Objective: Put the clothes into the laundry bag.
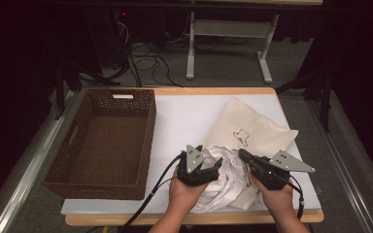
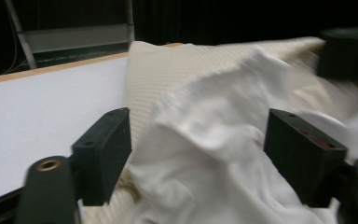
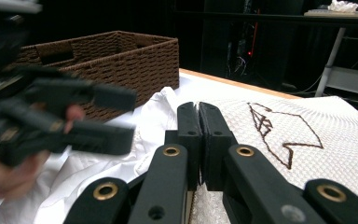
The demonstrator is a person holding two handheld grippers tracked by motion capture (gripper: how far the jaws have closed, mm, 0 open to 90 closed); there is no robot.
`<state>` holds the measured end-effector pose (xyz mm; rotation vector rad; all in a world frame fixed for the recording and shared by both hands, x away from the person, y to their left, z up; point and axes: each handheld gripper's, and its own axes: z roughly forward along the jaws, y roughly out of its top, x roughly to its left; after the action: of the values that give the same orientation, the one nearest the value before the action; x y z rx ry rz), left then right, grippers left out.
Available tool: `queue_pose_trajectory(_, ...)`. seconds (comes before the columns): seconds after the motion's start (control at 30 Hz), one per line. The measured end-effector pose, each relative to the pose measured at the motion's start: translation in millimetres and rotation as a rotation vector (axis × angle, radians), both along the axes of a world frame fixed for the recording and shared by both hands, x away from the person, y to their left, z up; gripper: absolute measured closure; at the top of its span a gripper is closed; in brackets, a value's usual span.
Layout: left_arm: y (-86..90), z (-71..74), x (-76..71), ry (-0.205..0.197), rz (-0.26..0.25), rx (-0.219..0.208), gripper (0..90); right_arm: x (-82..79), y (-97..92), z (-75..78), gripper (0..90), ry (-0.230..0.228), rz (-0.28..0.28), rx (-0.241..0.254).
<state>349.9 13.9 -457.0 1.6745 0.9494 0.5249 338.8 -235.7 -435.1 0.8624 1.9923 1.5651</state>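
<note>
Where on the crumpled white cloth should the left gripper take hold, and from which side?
Probably the raised fold of the white cloth, coming from the near edge: that ridge already stands between the open left gripper, above the flat cream bag.

Both forearms come in from the near edge, each hand wrapped around its tool. The left gripper (image 1: 215, 165) points toward the right one, its jaws standing wide apart with the pads (image 2: 103, 151) pressing nothing. The right gripper (image 1: 241, 154) points left, jaws closed together, seemingly pinching something thin, though blur obscures it.
</note>
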Motion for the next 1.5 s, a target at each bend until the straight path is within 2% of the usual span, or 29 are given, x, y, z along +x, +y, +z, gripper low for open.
queue_pose_trajectory(0.03, 0.8, 0.3, 5.7, 0.016, -0.018, -0.008, 23.2, 0.1, -0.1, -0.1, 89.7, 0.000, 0.000, 0.000)
queue_pose_trajectory(0.07, 1.5, 0.0, 10.9, 0.041, -0.045, -0.021, 28.9, 0.4, -0.4, -0.3, 89.7, -0.001, 0.000, -0.002)
queue_pose_trajectory(0.1, 1.0, -1.2, 13.5, 0.062, -0.068, -0.030, 42.2, 0.5, -0.4, -0.6, 89.7, 0.001, -0.002, 0.001)
queue_pose_trajectory(0.13, -0.9, -2.4, 13.1, 0.071, -0.068, -0.019, 57.4, 0.5, -0.6, -0.7, 89.7, 0.006, -0.001, 0.001)
queue_pose_trajectory(0.2, -5.2, -4.5, 6.9, 0.064, -0.089, -0.012, 78.2, 0.8, -0.8, -1.0, 89.7, 0.007, -0.008, 0.001)
queue_pose_trajectory(0.23, -8.0, -5.2, 1.9, 0.055, -0.102, -0.009, 84.9, 0.9, -1.0, -1.0, 89.7, 0.006, -0.008, 0.000)
queue_pose_trajectory(0.27, -11.4, -5.5, -3.0, 0.050, -0.120, -0.011, 88.0, 0.8, -1.1, -1.0, 89.7, 0.007, -0.009, 0.000)
queue_pose_trajectory(0.33, -18.4, -5.7, -9.9, 0.047, -0.157, -0.010, 88.5, 0.5, -0.7, -1.0, 89.7, 0.009, -0.010, -0.004)
queue_pose_trajectory(0.4, -26.4, -6.4, -11.9, 0.051, -0.183, 0.008, 88.7, 1.1, -0.2, -0.9, 89.7, 0.006, -0.005, -0.002)
queue_pose_trajectory(0.5, -38.6, -11.6, -6.3, 0.068, -0.205, 0.055, 88.7, 0.9, 0.5, -0.2, 89.7, 0.003, -0.004, 0.001)
queue_pose_trajectory(0.57, -44.1, -17.2, 1.8, 0.090, -0.194, 0.086, 88.6, 0.7, 0.7, 0.4, 89.7, 0.006, -0.002, 0.008)
queue_pose_trajectory(0.63, -45.0, -22.0, 11.3, 0.113, -0.156, 0.097, 86.0, 0.0, 0.7, 1.1, 89.7, 0.004, 0.004, 0.015)
queue_pose_trajectory(0.67, -43.7, -22.9, 14.8, 0.126, -0.140, 0.084, 80.3, -0.5, 0.6, 1.5, 89.7, 0.000, 0.004, 0.010)
queue_pose_trajectory(0.73, -40.1, -20.9, 14.2, 0.118, -0.129, 0.053, 66.1, -0.7, -0.5, 1.1, 89.7, 0.000, 0.008, 0.011)
queue_pose_trajectory(0.8, -35.8, -17.0, 6.0, 0.087, -0.126, 0.052, 54.2, -1.0, -2.4, 0.8, 89.7, 0.000, 0.000, 0.014)
queue_pose_trajectory(0.87, -28.7, -13.9, -4.1, 0.064, -0.120, 0.059, 48.1, -0.8, -4.7, 0.7, 89.7, 0.001, 0.004, 0.012)
queue_pose_trajectory(1.03, 2.2, -13.6, -29.5, 0.025, -0.082, 0.040, 28.7, -1.7, -4.8, 0.4, 89.6, -0.002, 0.000, 0.001)
queue_pose_trajectory(1.13, 16.0, -19.2, -41.2, 0.032, -0.080, 0.044, 16.0, -1.1, -4.0, -0.9, 89.6, 0.000, -0.004, 0.000)
queue_pose_trajectory(1.17, 18.6, -22.8, -44.6, 0.032, -0.084, 0.041, 15.2, -0.9, -3.7, -1.3, 89.6, 0.001, -0.003, -0.001)
queue_pose_trajectory(1.23, 21.3, -31.3, -49.6, 0.056, -0.103, 0.035, 14.1, -0.9, -3.1, -2.1, 89.6, 0.004, -0.004, -0.003)
queue_pose_trajectory(1.33, 19.0, -45.6, -54.6, 0.085, -0.147, 0.049, 14.0, -0.8, -1.8, -4.4, 89.6, 0.009, -0.006, -0.009)
queue_pose_trajectory(1.37, 17.2, -49.8, -55.4, 0.091, -0.160, 0.063, 14.5, -0.4, -1.4, -5.4, 89.6, 0.012, -0.005, -0.009)
queue_pose_trajectory(1.43, 11.0, -55.8, -54.7, 0.099, -0.170, 0.117, 15.6, -0.1, -0.3, -6.8, 89.6, 0.020, -0.011, -0.014)
queue_pose_trajectory(1.5, 7.6, -58.8, -54.5, 0.089, -0.166, 0.139, 16.9, 0.0, 0.1, -7.2, 89.6, 0.019, -0.007, -0.018)
